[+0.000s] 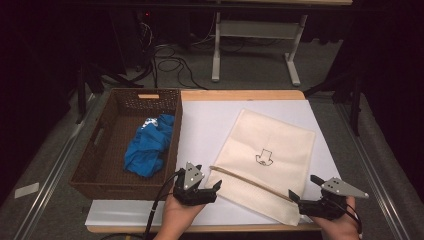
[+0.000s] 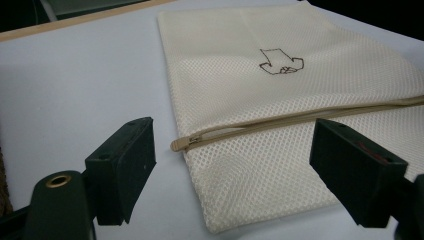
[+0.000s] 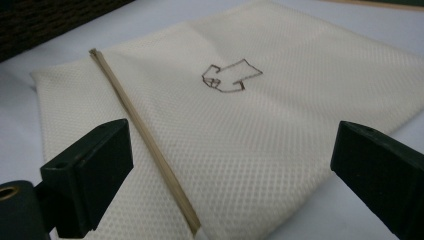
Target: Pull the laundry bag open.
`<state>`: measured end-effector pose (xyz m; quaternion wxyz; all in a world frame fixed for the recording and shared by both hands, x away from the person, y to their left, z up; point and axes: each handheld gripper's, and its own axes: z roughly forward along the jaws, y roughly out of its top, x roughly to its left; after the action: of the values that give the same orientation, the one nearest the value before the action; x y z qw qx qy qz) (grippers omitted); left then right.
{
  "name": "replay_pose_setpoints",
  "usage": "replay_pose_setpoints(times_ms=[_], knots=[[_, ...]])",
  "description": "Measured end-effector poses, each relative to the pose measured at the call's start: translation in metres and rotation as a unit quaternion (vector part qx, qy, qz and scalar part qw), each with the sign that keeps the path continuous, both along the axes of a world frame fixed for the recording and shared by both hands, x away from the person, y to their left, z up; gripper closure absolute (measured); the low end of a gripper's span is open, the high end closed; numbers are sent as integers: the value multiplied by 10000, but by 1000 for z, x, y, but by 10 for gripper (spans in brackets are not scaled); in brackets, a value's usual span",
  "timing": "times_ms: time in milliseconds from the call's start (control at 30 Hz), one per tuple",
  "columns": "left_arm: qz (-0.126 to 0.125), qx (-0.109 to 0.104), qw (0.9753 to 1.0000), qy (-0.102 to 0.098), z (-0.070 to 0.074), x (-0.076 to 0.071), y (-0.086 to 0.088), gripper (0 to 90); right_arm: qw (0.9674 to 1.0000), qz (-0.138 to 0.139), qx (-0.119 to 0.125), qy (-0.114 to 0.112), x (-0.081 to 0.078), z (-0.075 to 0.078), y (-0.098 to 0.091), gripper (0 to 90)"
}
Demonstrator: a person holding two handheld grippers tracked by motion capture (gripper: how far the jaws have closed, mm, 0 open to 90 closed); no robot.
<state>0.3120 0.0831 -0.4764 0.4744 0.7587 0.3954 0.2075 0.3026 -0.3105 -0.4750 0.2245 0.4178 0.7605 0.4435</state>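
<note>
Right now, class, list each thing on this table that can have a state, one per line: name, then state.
Mesh bag: lying flat on the white sheet, zip closed.
Zip: shut along its length, pull at the end nearest the basket.
Blue cloth: crumpled inside the basket.
Basket: upright, open-topped.
Left tongs: open, holding nothing.
Right tongs: open, holding nothing.
</note>
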Motion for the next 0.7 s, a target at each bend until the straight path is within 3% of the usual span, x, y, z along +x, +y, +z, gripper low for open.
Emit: replay_pose_setpoints(times_ms=[67, 167, 267, 367, 533, 700], knots=[[26, -6, 10000, -14, 2, 0, 1, 172, 9998, 77, -152, -140, 2, 3, 4, 38], [53, 4, 10000, -44, 5, -1, 3, 160, 9996, 138, -164, -173, 6, 7, 8, 38], [-22, 37, 10000, 51, 13, -2, 4, 163, 9992, 100, -202, -335, 10, 12, 14, 35], [-54, 98, 9998, -165, 26, -8, 5, 166, 9993, 75, -24, -354, 12, 10, 14, 36], [95, -15, 9995, -299, 39, -12, 15, 162, 9995, 83, -52, -290, 9, 5, 8, 37], [220, -172, 9988, -399, 49, -15, 25, 159, 9993, 102, 136, -327, 7, 6, -1, 37]])
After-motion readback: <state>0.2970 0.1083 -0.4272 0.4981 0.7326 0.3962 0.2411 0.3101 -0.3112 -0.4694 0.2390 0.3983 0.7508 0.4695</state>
